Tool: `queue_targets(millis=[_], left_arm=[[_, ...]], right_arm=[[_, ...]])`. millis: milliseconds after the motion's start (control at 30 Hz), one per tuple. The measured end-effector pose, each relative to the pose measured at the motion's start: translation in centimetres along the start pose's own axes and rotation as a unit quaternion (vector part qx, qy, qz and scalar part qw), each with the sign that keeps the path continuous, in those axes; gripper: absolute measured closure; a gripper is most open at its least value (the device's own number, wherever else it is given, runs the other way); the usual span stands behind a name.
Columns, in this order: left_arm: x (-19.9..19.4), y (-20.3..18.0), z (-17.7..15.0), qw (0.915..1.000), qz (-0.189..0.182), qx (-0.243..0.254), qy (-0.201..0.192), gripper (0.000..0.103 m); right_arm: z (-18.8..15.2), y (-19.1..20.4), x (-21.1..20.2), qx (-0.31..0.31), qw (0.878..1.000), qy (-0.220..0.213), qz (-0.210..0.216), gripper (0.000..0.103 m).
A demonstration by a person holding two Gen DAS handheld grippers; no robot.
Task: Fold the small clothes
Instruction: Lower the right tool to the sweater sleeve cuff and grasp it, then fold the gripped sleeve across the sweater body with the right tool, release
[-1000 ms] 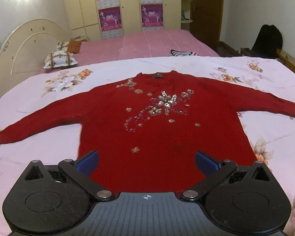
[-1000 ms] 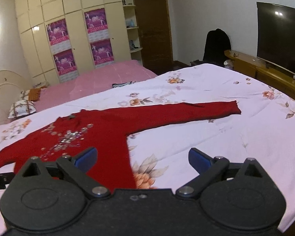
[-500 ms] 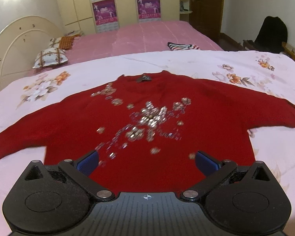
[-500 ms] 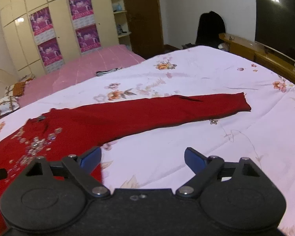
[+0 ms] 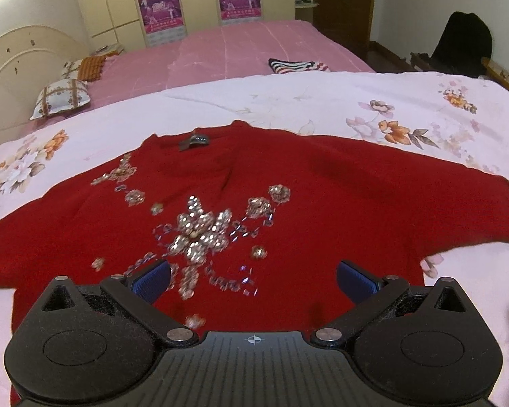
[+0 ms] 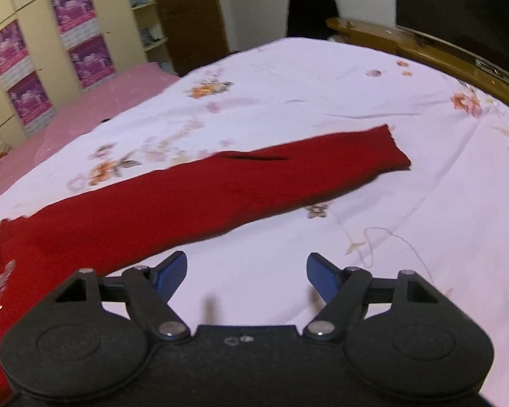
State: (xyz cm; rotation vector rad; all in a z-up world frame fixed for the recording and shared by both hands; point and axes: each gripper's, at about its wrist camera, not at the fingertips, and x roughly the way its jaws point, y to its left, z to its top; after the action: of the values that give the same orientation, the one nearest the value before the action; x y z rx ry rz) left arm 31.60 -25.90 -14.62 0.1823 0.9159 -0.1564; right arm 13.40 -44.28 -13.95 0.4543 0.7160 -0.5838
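Note:
A red sweater (image 5: 322,196) with a sequin flower on its chest lies flat, front up, on the floral bedsheet (image 5: 288,101). My left gripper (image 5: 252,279) hovers open over the sweater's chest, nothing between its blue pads. In the right wrist view the sweater's right sleeve (image 6: 254,183) stretches out across the sheet, its cuff at the far right. Just below the sleeve, my right gripper (image 6: 246,271) hangs over bare sheet; its jaws are closing, wide apart, with nothing between them.
A pink bed (image 5: 254,44) with pillows (image 5: 61,96) and a striped garment (image 5: 298,65) lies beyond the sheet. A wooden footboard (image 6: 424,47) and a dark TV (image 6: 465,10) stand at the right. A black bag (image 5: 465,44) sits in the far corner. Wardrobes line the back wall.
Both grippers have come forward and lower towards the sweater. The left one is now over the chest instead of the hem. The right one has swung towards the sleeve and its jaws have narrowed.

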Motion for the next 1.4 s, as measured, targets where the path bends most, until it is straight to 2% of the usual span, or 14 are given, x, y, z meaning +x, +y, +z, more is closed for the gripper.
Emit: queue_targets(millis=[467,667,733,800,867,967,1033,1100,1267,1400], left_arm=[[3.4,-0.7,1.1,0.9995,0.025,0.015,0.014,0.000],[4.0,0.0,1.1,0.9991,0.034,0.016,0.018,0.000],[4.2,0.2,1.1,0.9990,0.036,0.016,0.020,0.000],[4.5,0.3,1.1,0.9991,0.035,0.016,0.021,0.000],[4.6,0.5,1.2,0.9992,0.030,0.012,0.022,0.000],[4.8,1.1,1.2,0.9996,0.010,-0.001,0.026,0.000],[4.8,1.7,1.3,0.9996,0.005,-0.013,0.026,0.000],[4.6,2.5,1.4,0.9994,0.002,-0.025,0.023,0.000],[3.6,5.3,1.9,0.9980,0.006,-0.063,0.007,0.000],[2.8,8.6,2.2,0.9953,0.018,-0.095,0.001,0.000]], right_arm=[[3.1,-4.7,5.4,0.089,0.996,0.009,-0.029,0.027],[4.3,-6.6,6.5,0.133,0.990,-0.009,-0.044,0.029],[4.7,-6.9,6.8,0.136,0.989,-0.018,-0.056,0.035],[5.0,-6.9,7.1,0.124,0.989,-0.028,-0.077,0.061],[5.4,-7.0,7.5,0.116,0.989,-0.035,-0.081,0.071],[5.7,-6.7,7.6,0.098,0.991,-0.041,-0.080,0.096],[5.8,-6.1,7.2,0.084,0.992,-0.053,-0.076,0.096],[5.9,-5.0,6.6,0.061,0.994,-0.069,-0.063,0.096],[6.6,0.8,3.7,-0.015,0.993,-0.118,0.021,0.097],[5.3,9.0,0.8,-0.096,0.979,-0.129,0.127,0.097]])
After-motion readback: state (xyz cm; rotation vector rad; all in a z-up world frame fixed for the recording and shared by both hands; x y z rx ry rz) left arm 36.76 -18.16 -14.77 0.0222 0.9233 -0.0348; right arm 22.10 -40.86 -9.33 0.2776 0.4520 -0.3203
